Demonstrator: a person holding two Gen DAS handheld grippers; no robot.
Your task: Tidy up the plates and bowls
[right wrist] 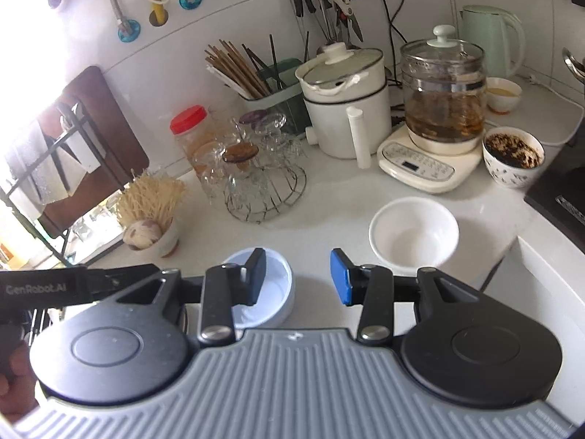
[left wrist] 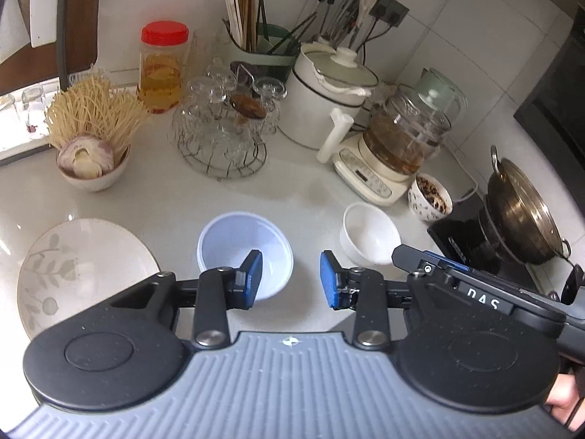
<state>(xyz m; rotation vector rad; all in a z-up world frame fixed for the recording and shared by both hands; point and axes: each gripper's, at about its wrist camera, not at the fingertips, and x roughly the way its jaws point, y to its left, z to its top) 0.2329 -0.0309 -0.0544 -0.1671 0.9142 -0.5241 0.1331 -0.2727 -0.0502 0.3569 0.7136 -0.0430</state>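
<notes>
Both grippers hang over the front edge of the counter point(left wrist: 175, 197), angled down, nothing held. Left gripper point(left wrist: 290, 278) has jaws apart w/ empty gap, over the right rim of the blue bowl point(left wrist: 245, 252); right gripper point(right wrist: 298, 276) likewise apart & empty, between blue bowl and white bowl point(right wrist: 413, 236). Prob hovering to choose a pick, since all three task items sit loose and unstacked along the front edge. Plate point(left wrist: 87, 267) lies flat toward the front-left corner, cream w/ grey leaf print, empty. Blue bowl is upright, pale blue-white, plastic-looking, empty, just right of the plate but not touching. White bowl is upright, glossy, deeper, empty, well right of the blue bowl, near the black cooktop point(left wrist: 471, 241). Back of counter is crowded w/ appliances & a glass rack point(left wrist: 219, 135), so the front strip looks like the only working room.
</notes>
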